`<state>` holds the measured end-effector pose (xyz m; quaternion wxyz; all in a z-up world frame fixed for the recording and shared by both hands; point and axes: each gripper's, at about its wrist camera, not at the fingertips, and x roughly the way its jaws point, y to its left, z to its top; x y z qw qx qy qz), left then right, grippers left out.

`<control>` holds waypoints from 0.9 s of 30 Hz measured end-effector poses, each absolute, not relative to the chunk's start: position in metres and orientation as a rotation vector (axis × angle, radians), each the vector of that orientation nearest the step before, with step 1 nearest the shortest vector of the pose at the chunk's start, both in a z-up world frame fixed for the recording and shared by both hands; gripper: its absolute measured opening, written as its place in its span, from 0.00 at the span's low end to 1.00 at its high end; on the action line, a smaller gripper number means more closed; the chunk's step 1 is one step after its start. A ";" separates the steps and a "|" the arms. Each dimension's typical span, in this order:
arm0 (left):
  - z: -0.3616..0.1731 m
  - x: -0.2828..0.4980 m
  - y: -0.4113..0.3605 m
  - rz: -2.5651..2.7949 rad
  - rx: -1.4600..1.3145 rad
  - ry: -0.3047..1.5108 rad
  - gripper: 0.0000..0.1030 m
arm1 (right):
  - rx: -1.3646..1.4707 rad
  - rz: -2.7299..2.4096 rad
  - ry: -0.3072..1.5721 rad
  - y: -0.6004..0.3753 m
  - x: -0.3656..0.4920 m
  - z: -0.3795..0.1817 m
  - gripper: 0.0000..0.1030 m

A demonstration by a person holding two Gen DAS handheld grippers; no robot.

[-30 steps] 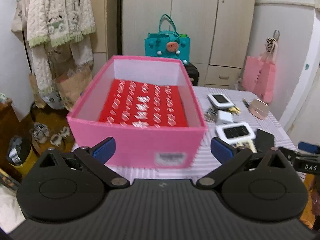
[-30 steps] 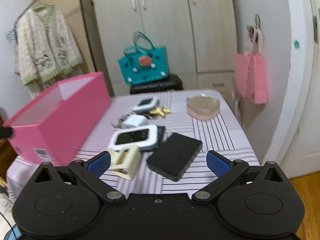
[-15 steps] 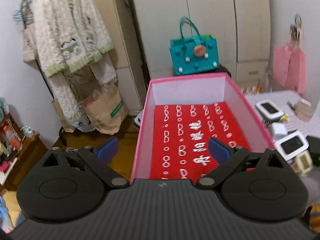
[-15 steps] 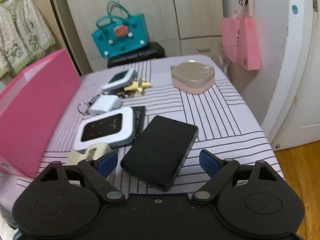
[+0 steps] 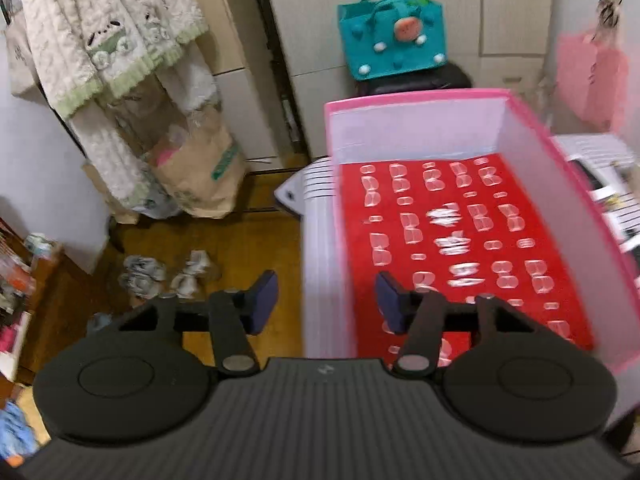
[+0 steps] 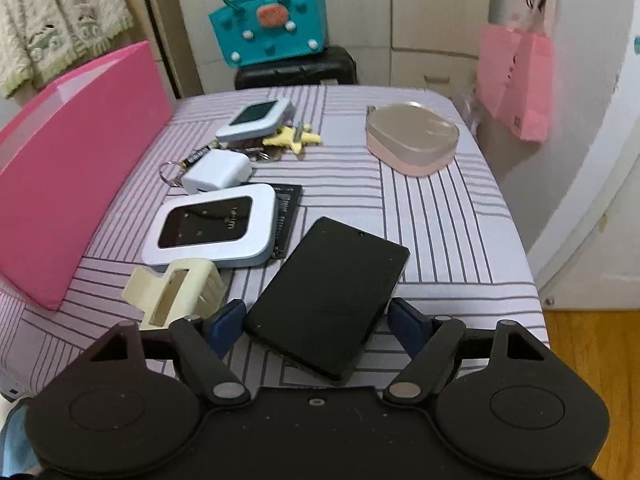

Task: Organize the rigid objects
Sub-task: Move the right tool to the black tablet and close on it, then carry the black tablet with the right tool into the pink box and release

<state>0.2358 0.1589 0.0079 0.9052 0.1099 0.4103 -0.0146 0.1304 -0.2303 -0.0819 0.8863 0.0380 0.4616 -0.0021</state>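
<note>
A pink box (image 5: 332, 240) with a red patterned floor stands at the table's left side; it also shows in the right wrist view (image 6: 76, 168). My left gripper (image 5: 326, 304) is open, its fingers astride the box's left wall, not touching it. My right gripper (image 6: 316, 326) is open and low, one finger on each side of the near end of a black flat device (image 6: 328, 292). Beside it lie a cream hair claw (image 6: 176, 292), a white pocket router (image 6: 216, 226), a white charger (image 6: 218, 170), a second small router (image 6: 256, 118), keys with a yellow star (image 6: 292, 138) and a pink tin (image 6: 412, 144).
The striped table (image 6: 440, 216) ends close on the right, above wooden floor. A teal bag (image 6: 272, 28) on a black case stands behind the table. A pink bag (image 6: 516, 84) hangs on the right wall. Clothes and shoes (image 5: 160, 272) are on the left.
My left gripper has moved left and closed part way, now astride the box's left wall. My right gripper has come lower and nearer, now around the black device's near end.
</note>
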 end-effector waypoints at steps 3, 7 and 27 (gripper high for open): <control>0.002 0.246 0.160 -0.036 0.250 0.858 0.41 | 0.114 -0.008 0.973 -0.230 0.140 -0.084 0.90; -0.002 0.257 0.164 -0.099 0.196 0.909 0.20 | 0.077 -0.043 0.940 -0.225 0.146 -0.086 0.70; -0.013 0.261 0.163 -0.109 0.089 0.940 0.03 | 0.054 0.015 0.876 -0.250 0.152 -0.053 0.65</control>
